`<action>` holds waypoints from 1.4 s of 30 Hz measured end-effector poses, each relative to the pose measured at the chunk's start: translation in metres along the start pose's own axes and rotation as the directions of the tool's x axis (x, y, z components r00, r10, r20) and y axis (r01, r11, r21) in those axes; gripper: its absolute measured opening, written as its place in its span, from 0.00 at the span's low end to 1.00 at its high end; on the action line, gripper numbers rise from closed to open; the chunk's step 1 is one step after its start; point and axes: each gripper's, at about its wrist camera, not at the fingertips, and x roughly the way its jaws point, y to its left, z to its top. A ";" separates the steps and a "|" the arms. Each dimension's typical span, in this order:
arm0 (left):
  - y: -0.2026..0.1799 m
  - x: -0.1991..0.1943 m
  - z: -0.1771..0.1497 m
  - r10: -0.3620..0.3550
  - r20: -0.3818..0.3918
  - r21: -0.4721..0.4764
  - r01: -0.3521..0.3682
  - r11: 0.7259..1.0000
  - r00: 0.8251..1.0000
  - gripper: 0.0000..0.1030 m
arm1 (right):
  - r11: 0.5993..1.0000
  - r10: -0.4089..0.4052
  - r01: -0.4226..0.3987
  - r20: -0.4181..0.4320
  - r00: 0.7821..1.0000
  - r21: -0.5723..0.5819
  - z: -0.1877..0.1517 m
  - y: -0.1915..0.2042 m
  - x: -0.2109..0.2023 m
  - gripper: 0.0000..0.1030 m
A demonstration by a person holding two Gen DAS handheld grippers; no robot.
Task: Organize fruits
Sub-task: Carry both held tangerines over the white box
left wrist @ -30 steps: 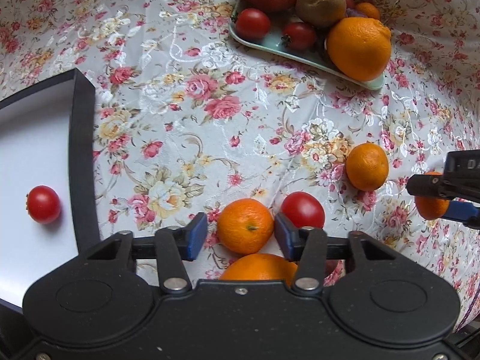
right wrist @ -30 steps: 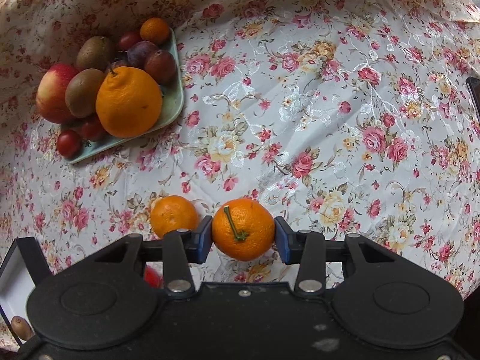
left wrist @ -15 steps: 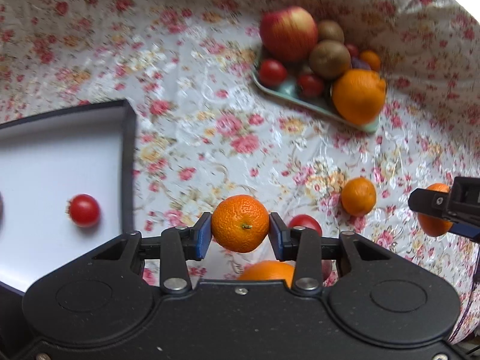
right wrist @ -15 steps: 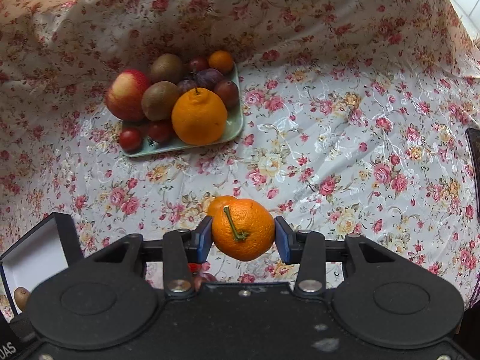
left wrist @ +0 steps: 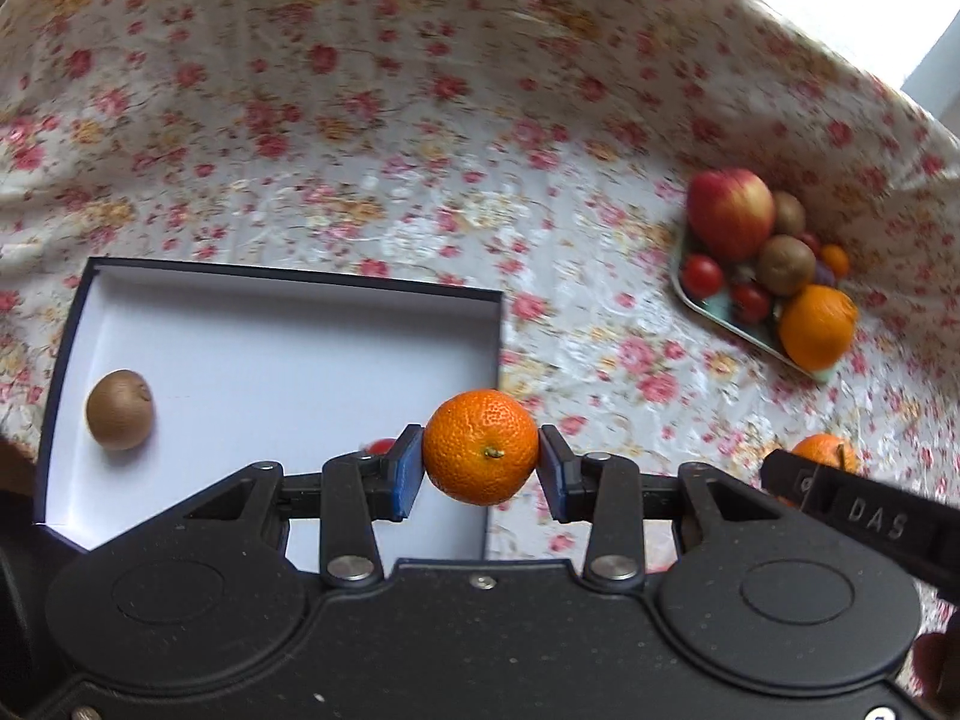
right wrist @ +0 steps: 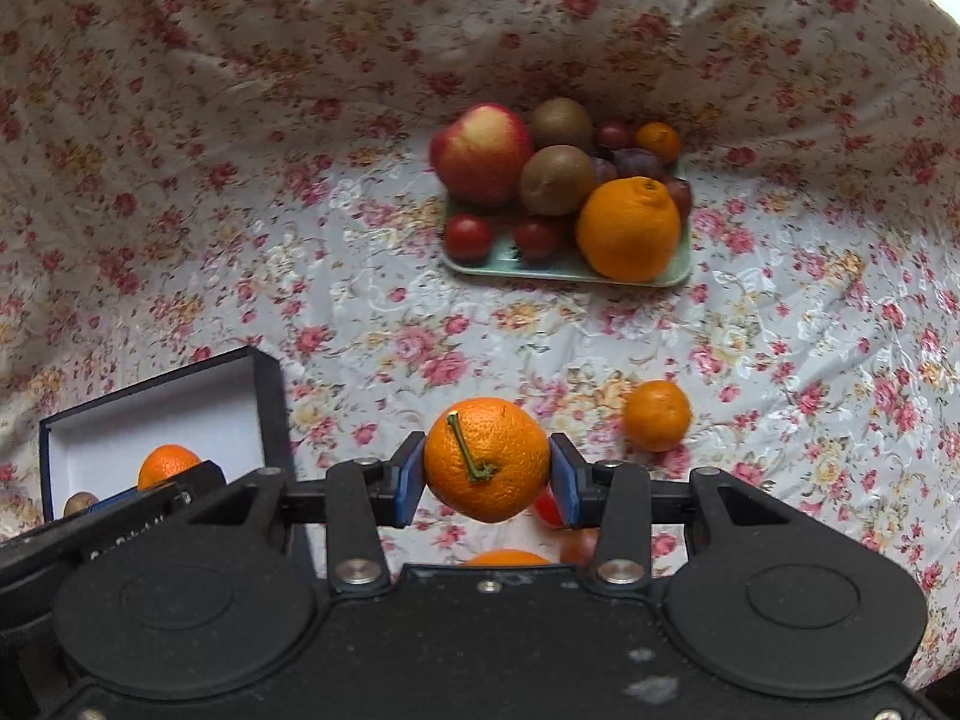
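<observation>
Early stage: both grippers' jaws are pinching a tangerine each, left gripper (left wrist: 480,471) nearing the box (left wrist: 288,372) at 9 o'clock holding only a kiwi (left wrist: 119,409), right gripper (right wrist: 487,473) trailing, with most fruit waiting on the tray (right wrist: 564,273) at 12 o'clock.

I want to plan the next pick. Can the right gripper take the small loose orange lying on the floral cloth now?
Probably not yet. The right gripper is shut on a stemmed orange, so its jaws are full. The small loose orange lies uncovered on the floral cloth; the path looks free once it unloads.
</observation>
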 end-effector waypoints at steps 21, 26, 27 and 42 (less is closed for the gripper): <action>0.124 0.016 0.016 0.076 -0.056 -0.129 -0.083 0.988 0.996 0.46 | 0.966 0.107 -0.109 -0.022 0.994 -0.236 -0.008 0.157 0.031 0.43; 0.135 0.020 0.016 0.064 -0.078 -0.123 -0.073 0.990 0.995 0.47 | 0.966 0.093 -0.093 -0.013 0.996 -0.243 -0.008 0.171 0.040 0.44; 0.137 0.021 0.016 0.057 -0.082 -0.125 -0.067 0.990 0.995 0.47 | 0.966 0.094 -0.095 -0.017 0.995 -0.240 -0.008 0.172 0.041 0.44; 0.139 0.017 0.015 0.068 -0.066 -0.111 -0.075 0.991 0.996 0.48 | 0.971 0.118 -0.140 -0.122 0.985 -0.192 -0.008 0.170 0.059 0.44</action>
